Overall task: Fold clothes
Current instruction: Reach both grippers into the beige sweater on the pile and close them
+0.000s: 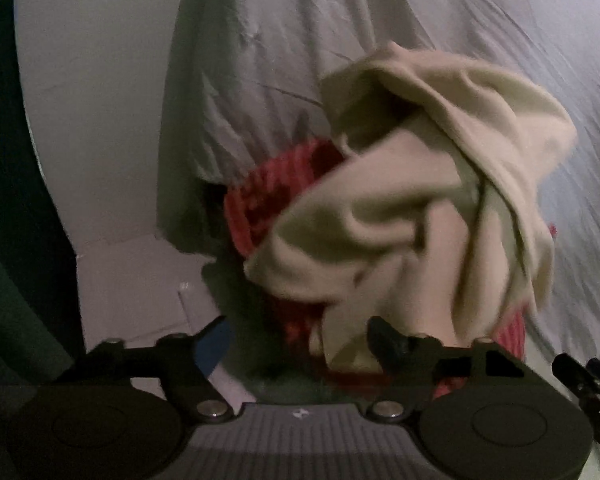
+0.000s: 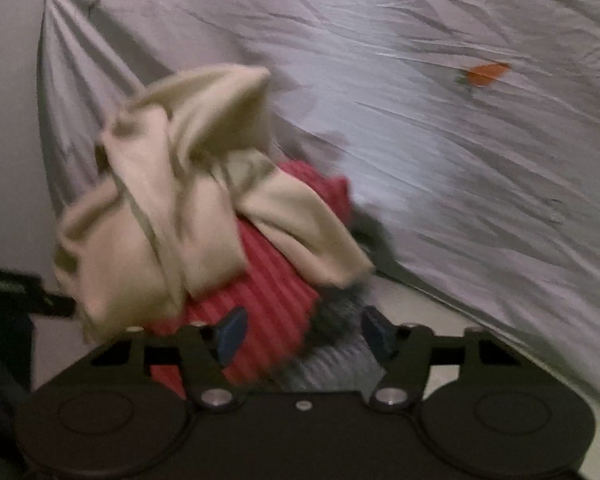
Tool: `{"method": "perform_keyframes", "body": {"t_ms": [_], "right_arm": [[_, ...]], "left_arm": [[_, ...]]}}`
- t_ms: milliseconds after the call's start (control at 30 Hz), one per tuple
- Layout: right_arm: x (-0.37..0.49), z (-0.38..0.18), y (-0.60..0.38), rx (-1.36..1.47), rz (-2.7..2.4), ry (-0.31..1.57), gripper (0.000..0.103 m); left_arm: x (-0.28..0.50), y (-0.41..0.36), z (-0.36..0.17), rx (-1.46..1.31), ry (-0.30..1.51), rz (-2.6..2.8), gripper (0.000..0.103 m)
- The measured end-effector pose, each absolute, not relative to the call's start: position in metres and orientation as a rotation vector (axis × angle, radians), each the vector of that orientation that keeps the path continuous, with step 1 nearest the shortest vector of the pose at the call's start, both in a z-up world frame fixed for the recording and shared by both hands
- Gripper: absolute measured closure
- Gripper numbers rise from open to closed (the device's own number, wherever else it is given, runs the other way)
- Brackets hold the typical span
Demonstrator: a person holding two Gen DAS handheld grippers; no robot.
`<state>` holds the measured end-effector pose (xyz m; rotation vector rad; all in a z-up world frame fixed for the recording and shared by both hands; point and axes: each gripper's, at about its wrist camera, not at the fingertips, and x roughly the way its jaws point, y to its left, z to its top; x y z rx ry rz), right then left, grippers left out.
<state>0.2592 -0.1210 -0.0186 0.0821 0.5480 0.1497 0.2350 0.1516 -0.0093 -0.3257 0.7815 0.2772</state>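
Observation:
A bundle of clothes hangs in front of both cameras: a cream garment (image 1: 420,200) crumpled over a red ribbed knit (image 1: 268,196) and a dark grey fuzzy piece (image 2: 332,320). My left gripper (image 1: 300,340) stands open under the bundle, with cream and red cloth between its wide-set fingers. My right gripper (image 2: 304,336) is also open, its blue-padded fingers (image 2: 232,332) on either side of the red knit (image 2: 268,308) and the grey piece. The cream garment (image 2: 172,208) drapes to the left in the right wrist view. Both views are blurred.
A wrinkled pale grey bedsheet (image 1: 480,20) fills the background and hangs over the bed's edge (image 1: 180,140). A small orange object (image 2: 486,74) lies on the sheet (image 2: 460,160) at the far right. Pale floor (image 1: 100,120) lies left of the bed.

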Motion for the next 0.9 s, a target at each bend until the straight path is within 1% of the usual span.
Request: {"method": "perform_keyframes", "body": {"t_ms": [33, 67, 100, 133, 167, 233, 267, 333, 433, 467, 500, 533, 567, 600, 633, 667, 767, 900], "right_arm": [[0.266, -0.015, -0.116, 0.102, 0.17, 0.537, 0.047], [0.272, -0.011, -0.111, 0.116, 0.189, 0.53, 0.05], [0.277, -0.007, -0.106, 0.131, 0.206, 0.521, 0.053], [0.28, -0.004, -0.101, 0.148, 0.222, 0.511, 0.054], [0.282, -0.001, -0.097, 0.165, 0.237, 0.5, 0.054], [0.285, 0.005, -0.089, 0.194, 0.266, 0.48, 0.054], [0.285, 0.007, -0.085, 0.2, 0.281, 0.476, 0.054], [0.287, 0.009, -0.076, 0.204, 0.309, 0.471, 0.053], [0.295, 0.006, -0.061, 0.156, 0.327, 0.49, 0.054], [0.297, 0.004, -0.058, 0.146, 0.325, 0.5, 0.056], [0.301, 0.002, -0.055, 0.141, 0.325, 0.513, 0.065], [0.303, 0.0, -0.054, 0.142, 0.327, 0.524, 0.071], [0.306, -0.001, -0.054, 0.142, 0.325, 0.533, 0.081], [0.306, -0.002, -0.053, 0.141, 0.318, 0.537, 0.086], [0.305, -0.002, -0.052, 0.138, 0.31, 0.538, 0.088], [0.303, -0.001, -0.051, 0.136, 0.303, 0.538, 0.093], [0.3, 0.001, -0.051, 0.136, 0.29, 0.538, 0.096], [0.295, 0.006, -0.051, 0.137, 0.274, 0.524, 0.097]], "left_arm": [[0.24, 0.155, -0.009, -0.332, 0.772, 0.275, 0.042], [0.246, 0.157, -0.008, -0.335, 0.765, 0.272, 0.045], [0.251, 0.159, -0.008, -0.338, 0.759, 0.267, 0.051], [0.255, 0.16, -0.007, -0.338, 0.75, 0.259, 0.055], [0.258, 0.16, -0.007, -0.335, 0.741, 0.25, 0.057], [0.265, 0.158, -0.006, -0.324, 0.734, 0.239, 0.064], [0.268, 0.158, -0.007, -0.319, 0.733, 0.235, 0.065], [0.273, 0.157, -0.007, -0.318, 0.737, 0.223, 0.074], [0.276, 0.158, -0.01, -0.325, 0.734, 0.208, 0.085], [0.277, 0.157, -0.01, -0.323, 0.733, 0.206, 0.087], [0.277, 0.157, -0.01, -0.318, 0.733, 0.206, 0.089], [0.276, 0.156, -0.01, -0.314, 0.733, 0.208, 0.093], [0.275, 0.156, -0.01, -0.31, 0.733, 0.211, 0.095], [0.274, 0.156, -0.01, -0.308, 0.733, 0.212, 0.098], [0.272, 0.156, -0.009, -0.309, 0.733, 0.212, 0.099], [0.27, 0.156, -0.009, -0.312, 0.732, 0.213, 0.099], [0.266, 0.156, -0.007, -0.321, 0.729, 0.215, 0.1], [0.26, 0.154, -0.003, -0.313, 0.719, 0.212, 0.101]]}}
